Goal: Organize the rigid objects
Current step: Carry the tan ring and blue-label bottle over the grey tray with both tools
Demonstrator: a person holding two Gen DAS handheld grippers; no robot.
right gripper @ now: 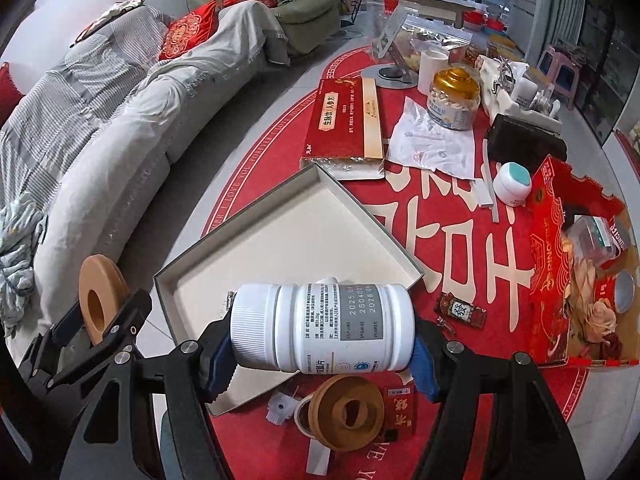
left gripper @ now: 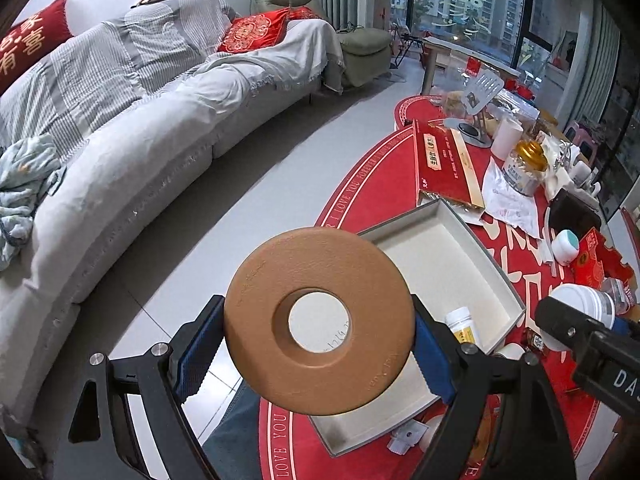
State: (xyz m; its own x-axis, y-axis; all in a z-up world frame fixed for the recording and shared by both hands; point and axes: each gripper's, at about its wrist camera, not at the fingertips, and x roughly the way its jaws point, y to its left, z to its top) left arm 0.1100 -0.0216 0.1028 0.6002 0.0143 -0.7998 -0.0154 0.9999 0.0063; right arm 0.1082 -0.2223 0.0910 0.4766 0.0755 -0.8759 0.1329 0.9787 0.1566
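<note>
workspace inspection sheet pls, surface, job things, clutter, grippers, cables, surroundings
surface: round red mat with white lettering, on grey floor.
job's things: open grey tray; small yellow-labelled bottle inside it; brown ring; white bottle.
clutter: red box, gold-lidded jar, teal-topped tub, second brown ring, torn red carton.
grippers: left gripper shut on brown ring; right gripper shut on white bottle.
cables: nothing seen on the mat.
surroundings: grey covered sofa, windows behind.
</note>
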